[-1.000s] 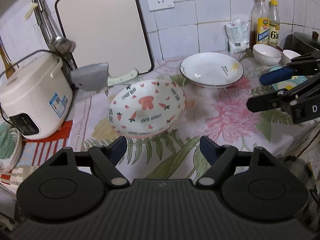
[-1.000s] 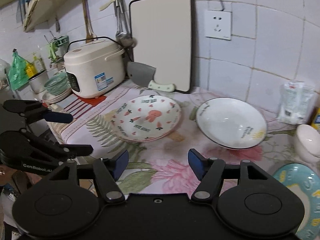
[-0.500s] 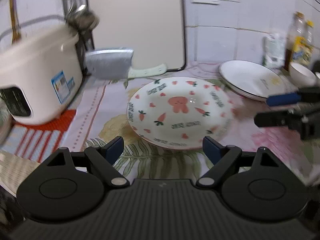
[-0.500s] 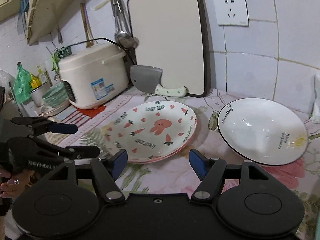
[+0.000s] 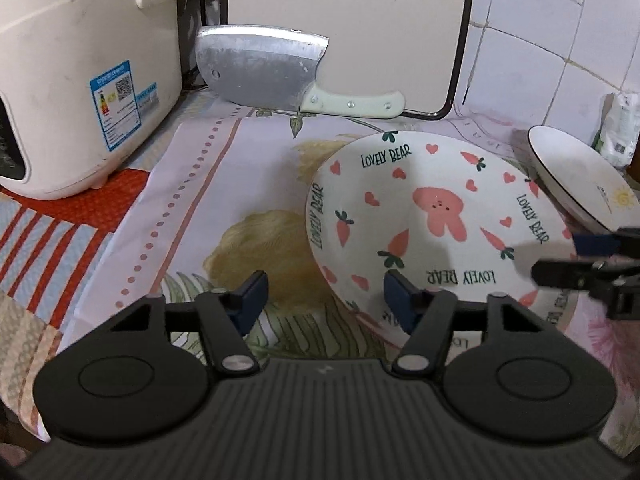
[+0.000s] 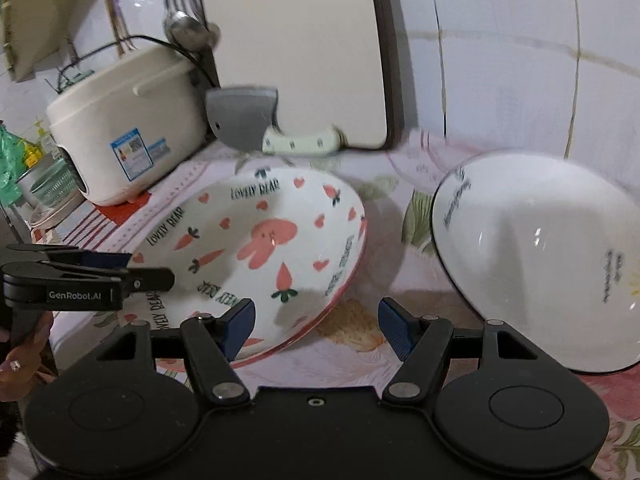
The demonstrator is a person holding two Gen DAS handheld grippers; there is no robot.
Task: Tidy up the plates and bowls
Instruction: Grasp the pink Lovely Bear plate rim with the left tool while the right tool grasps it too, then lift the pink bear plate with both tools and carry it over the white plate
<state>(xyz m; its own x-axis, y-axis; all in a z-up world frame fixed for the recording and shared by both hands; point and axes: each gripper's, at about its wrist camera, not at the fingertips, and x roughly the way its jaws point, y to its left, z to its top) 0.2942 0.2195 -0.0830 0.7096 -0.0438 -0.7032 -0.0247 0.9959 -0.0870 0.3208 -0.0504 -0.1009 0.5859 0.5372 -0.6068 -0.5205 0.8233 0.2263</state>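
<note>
A white plate with a pink bear and carrots [image 5: 436,224] lies on the flowered cloth; it also shows in the right wrist view [image 6: 256,248]. A plain white plate with a black rim [image 6: 536,256] lies to its right, seen at the right edge of the left wrist view [image 5: 580,184]. My left gripper [image 5: 325,296] is open at the bear plate's left front rim. My right gripper [image 6: 316,320] is open at the bear plate's right front rim, in front of the gap between the plates. Both are empty.
A cream rice cooker [image 5: 80,72] stands at the left. A cleaver [image 5: 272,72] leans against an upright cutting board [image 5: 344,20] at the back wall. Ladles [image 6: 188,28] hang above the cooker.
Both grippers have moved forward and lower toward the bear plate, which now fills more of each view. Both stay open.
</note>
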